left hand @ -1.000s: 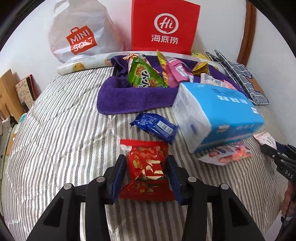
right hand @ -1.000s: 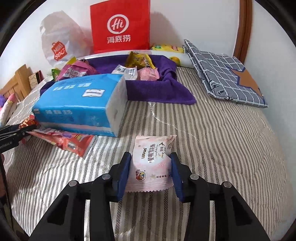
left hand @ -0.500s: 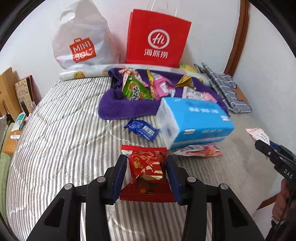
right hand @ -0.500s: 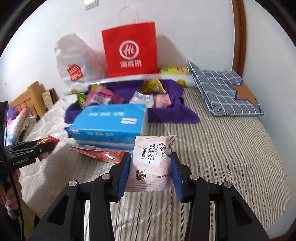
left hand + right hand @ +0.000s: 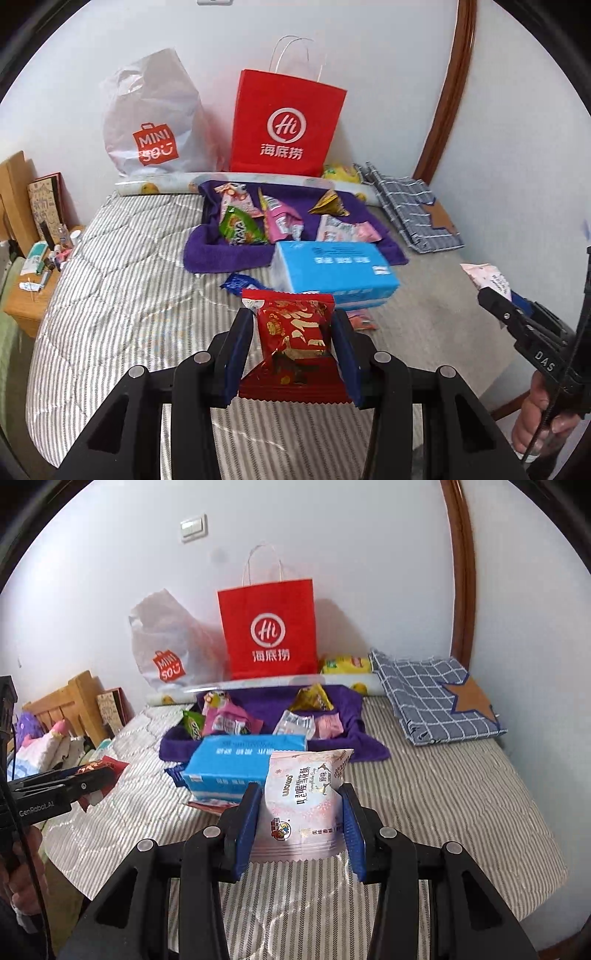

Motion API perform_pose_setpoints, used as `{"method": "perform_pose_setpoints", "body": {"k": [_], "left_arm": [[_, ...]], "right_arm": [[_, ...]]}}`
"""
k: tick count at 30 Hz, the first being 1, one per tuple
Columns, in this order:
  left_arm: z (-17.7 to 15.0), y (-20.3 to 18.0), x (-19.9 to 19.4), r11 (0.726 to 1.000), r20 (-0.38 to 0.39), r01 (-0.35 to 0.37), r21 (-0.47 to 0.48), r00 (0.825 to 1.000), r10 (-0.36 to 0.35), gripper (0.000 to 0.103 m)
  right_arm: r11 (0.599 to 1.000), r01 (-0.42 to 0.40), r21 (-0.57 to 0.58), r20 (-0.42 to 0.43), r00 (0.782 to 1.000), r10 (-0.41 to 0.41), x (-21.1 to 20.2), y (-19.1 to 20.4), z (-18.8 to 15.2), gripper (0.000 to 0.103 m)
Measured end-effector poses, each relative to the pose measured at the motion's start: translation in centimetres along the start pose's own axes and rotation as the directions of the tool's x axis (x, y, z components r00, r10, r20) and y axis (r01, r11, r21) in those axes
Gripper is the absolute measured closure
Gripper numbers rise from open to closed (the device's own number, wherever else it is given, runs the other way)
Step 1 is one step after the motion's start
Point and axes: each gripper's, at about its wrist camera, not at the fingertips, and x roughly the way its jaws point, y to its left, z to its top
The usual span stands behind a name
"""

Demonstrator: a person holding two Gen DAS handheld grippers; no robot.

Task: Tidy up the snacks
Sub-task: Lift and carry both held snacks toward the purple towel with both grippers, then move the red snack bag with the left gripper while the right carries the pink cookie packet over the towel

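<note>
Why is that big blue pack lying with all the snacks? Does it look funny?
Yes. The blue tissue pack isn't a snack. It lies partly over the purple towel edge, covering a pink-red packet and a blue packet.

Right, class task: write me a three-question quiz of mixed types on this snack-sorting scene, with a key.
1. True or false: the left gripper is shut on the red snack packet.
2. Multiple choice: the pink snack packet in the right gripper is A) lying on the purple towel, B) pinched between the fingers, C) inside the red paper bag.
3. Fill in: the blue tissue pack lies on the striped ____.

Key: 1 true; 2 B; 3 bedspread.
</note>
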Motion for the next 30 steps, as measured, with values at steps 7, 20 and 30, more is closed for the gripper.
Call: {"method": "perform_pose_setpoints", "body": {"k": [7,20,30], "left_arm": [[0.4,-0.8,0.0,1.000,0.006,0.028,0.004,1.000,-0.028,0.062],[2.8,-0.6,1.7,0.999,0.022,0.043,-0.012,0.999,-0.043,0.061],[4.4,0.1,3.4,0.999,0.035,0.042,-0.022,0.999,-0.041,0.062]], "right_arm": [[1.000,-0.008,0.000,0.034,0.999,0.008,-0.8,0.3,0.9,0.060],[1.000,-0.027,-0.014,0.059,0.998,0.027,1.3,1.6,3.3,0.060],[0.999,-0.033,0.023,0.069,0.997,0.031,3.1,0.6,5.1,0.060]]}}
